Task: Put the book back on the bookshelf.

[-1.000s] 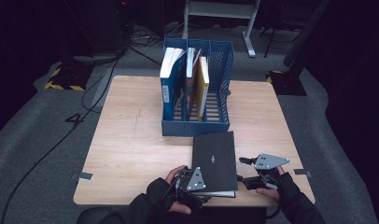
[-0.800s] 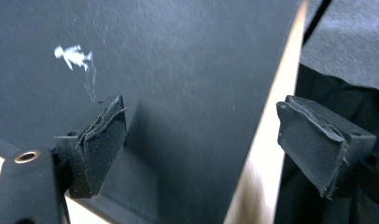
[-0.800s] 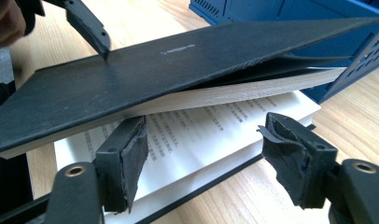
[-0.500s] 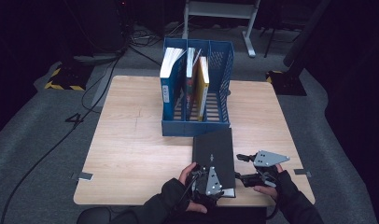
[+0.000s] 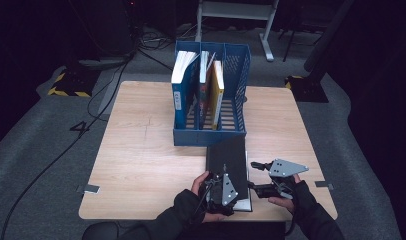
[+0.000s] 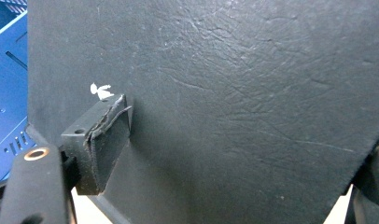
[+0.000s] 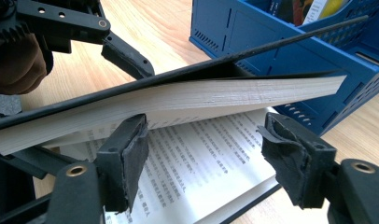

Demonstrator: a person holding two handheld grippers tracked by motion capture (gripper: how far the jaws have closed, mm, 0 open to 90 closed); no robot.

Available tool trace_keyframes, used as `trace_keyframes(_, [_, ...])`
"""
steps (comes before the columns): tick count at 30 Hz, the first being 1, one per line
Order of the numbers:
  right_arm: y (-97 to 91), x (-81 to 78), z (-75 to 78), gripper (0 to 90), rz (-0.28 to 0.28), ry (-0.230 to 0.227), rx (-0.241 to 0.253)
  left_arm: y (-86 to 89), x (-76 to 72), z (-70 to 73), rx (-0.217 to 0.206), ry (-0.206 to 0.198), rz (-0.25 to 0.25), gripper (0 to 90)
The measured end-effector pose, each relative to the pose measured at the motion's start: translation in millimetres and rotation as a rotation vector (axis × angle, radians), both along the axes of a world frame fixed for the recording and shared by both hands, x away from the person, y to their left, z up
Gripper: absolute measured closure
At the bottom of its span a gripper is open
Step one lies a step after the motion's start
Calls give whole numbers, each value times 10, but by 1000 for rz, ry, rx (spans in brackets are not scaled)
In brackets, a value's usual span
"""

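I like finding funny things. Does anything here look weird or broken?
Yes. The black book near the table's front edge hangs half open, its cover and pages lifted off a printed page by the left gripper. The right gripper's foam pads look frayed.

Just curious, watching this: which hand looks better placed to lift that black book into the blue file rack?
Probably the left. The left gripper already clamps the black leather-covered book, raising its cover and pages. The right gripper is open at the page edges, gripping nothing, with the blue plastic file rack just beyond.
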State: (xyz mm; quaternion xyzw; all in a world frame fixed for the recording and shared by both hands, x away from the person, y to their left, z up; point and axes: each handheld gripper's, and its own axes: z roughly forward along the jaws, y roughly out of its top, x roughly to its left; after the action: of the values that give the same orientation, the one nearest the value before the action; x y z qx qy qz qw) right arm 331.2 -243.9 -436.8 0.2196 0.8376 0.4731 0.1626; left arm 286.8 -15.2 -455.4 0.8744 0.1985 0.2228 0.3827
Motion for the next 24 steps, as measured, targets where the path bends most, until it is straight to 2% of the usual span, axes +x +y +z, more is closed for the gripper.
trace_keyframes(11, [80,15,52,324,5,-18,22,139,-3,75,-23,4,-20,259])
trace_keyframes(14, [104,16,69,328,8,-20,29,172,-20,92,-27,-8,-25,289])
trace_keyframes(20, [156,28,66,328,11,-23,10,227,-27,90,-5,-19,-25,353])
trace_keyframes(23, [162,32,55,327,12,-23,5,268,-31,98,15,-48,-32,400])
trace_keyframes(24, [166,32,52,327,7,-24,-1,284,-31,90,23,-46,-28,412])
